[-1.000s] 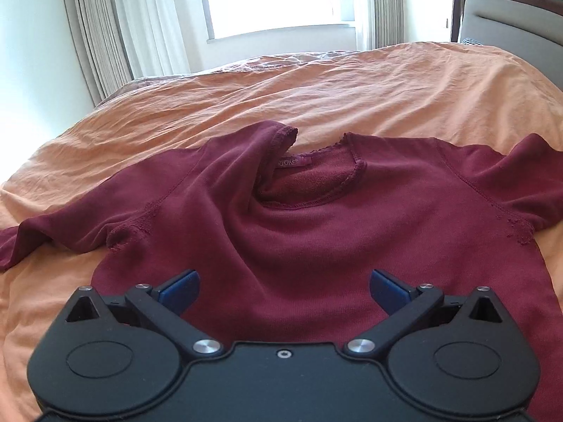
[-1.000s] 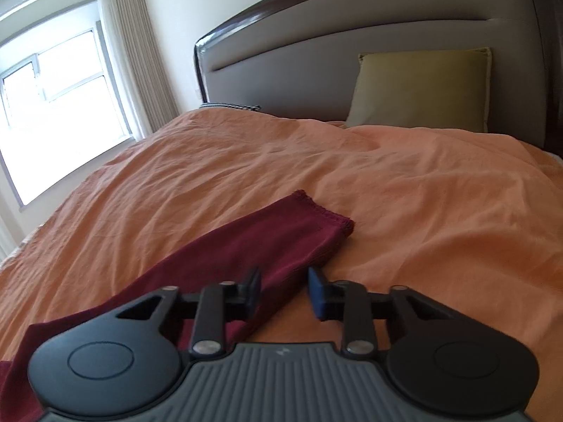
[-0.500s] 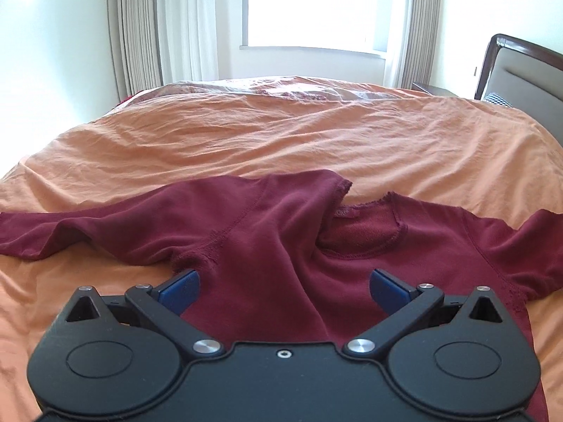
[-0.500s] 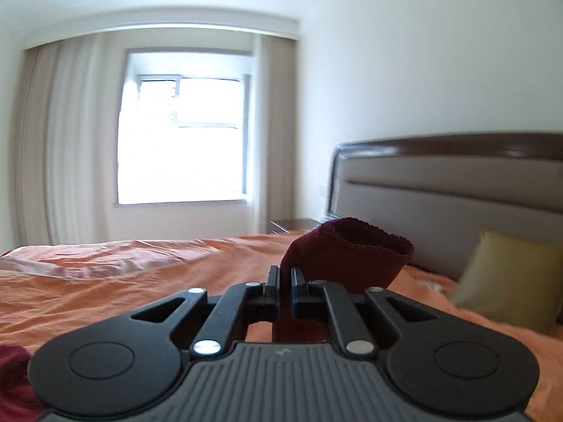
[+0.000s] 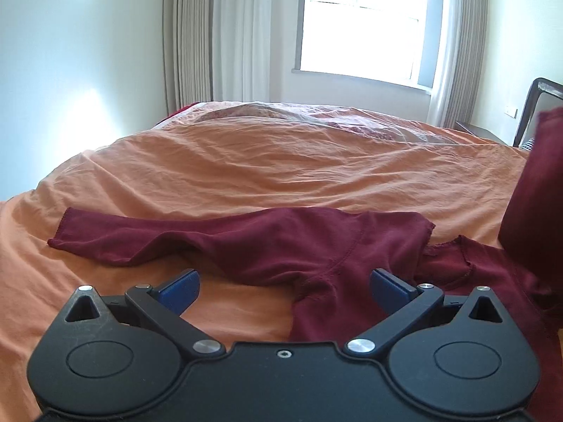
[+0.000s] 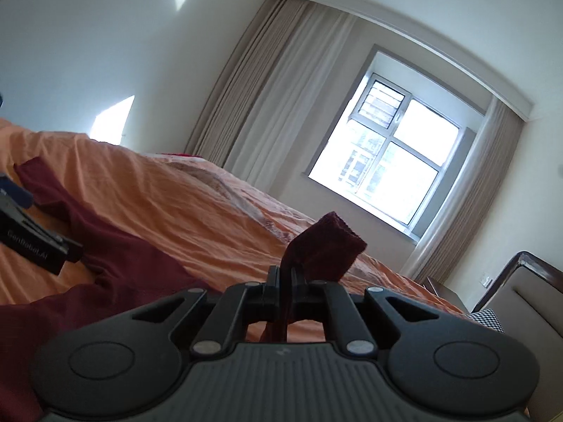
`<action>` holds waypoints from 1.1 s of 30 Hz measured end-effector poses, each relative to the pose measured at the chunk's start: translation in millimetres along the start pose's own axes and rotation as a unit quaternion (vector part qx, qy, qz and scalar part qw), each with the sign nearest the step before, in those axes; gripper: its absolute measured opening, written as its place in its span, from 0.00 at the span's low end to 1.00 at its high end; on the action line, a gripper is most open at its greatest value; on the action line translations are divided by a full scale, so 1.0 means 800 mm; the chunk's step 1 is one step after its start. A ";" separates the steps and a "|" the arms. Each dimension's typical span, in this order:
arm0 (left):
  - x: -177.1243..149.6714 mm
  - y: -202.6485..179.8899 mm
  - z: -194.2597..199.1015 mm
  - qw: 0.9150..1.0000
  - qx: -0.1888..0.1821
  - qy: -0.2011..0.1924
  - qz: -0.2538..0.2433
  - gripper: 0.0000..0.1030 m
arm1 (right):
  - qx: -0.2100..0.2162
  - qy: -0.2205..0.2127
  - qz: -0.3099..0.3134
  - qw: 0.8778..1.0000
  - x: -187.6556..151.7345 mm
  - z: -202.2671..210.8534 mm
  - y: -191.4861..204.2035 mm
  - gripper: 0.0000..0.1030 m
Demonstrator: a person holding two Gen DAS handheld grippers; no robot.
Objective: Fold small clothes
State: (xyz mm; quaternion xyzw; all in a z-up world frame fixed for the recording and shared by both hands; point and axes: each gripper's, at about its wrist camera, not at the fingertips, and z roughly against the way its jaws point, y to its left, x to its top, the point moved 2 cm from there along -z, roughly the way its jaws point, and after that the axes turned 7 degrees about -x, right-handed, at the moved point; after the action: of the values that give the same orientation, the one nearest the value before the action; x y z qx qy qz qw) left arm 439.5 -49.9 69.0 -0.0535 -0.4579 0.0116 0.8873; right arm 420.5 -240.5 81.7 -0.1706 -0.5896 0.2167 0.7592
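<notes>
Dark red sweater [image 5: 316,246] lies spread on the orange bedcover [image 5: 246,168], chest side up, neck opening toward the window end of the bed. One sleeve [image 5: 140,239] stretches flat across the cover to the left in the left wrist view, cuff end lying on the orange fabric. Left gripper [image 5: 285,283] hangs just above the sweater near that sleeve's armpit seam, jaws wide, blue pads [image 5: 179,288] well apart, nothing between them; left pad over bare bedcover, right pad over red cloth. Right gripper [image 6: 285,281] is clamped tight on the other sleeve [image 6: 323,249], jaws nearly together with a thin fold of red cloth pinched between them; the cuff end sticks up and forward past the fingertips, and a short bit of cloth hangs below the jaws. That lifted sleeve shows in the left wrist view as a tall red shape at the right edge, raised off the bed. Right wrist view is tilted: bed slopes down to the right, rest of the sweater lies at lower left, and the left gripper's black body with a blue pad shows at the left edge. Window [image 6: 387,161] with beige curtains [image 5: 190,35] beyond the bed, headboard [image 6: 527,295] at right.
</notes>
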 end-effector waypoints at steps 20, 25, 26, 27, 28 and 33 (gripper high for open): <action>-0.050 0.024 -0.029 0.997 -0.049 0.033 0.045 1.00 | 0.125 0.063 0.025 0.990 -0.095 0.036 0.104 0.67; -0.056 0.012 -0.034 0.996 -0.070 0.041 0.047 1.00 | 0.133 0.071 -0.003 0.989 -0.101 0.051 0.081 0.70; -0.057 0.009 -0.035 0.995 -0.075 0.044 0.048 1.00 | 0.125 0.070 -0.016 0.989 -0.102 0.052 0.071 0.75; -0.059 0.007 -0.037 0.995 -0.079 0.047 0.048 1.00 | 0.115 0.070 -0.029 0.990 -0.104 0.054 0.059 0.78; -0.060 0.005 -0.040 0.994 -0.085 0.050 0.048 1.00 | 0.101 0.070 -0.042 0.991 -0.108 0.054 0.044 0.84; -0.067 -0.012 -0.048 0.991 -0.107 0.062 0.043 1.00 | 0.007 0.109 -0.095 0.989 -0.138 0.022 -0.041 0.87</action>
State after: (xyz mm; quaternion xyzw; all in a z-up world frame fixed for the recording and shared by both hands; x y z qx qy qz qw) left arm 439.6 -66.3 4.4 -0.1685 -0.3979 -0.0029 0.9018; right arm 384.5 -326.9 12.0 -0.1309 -0.5149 0.1275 0.8375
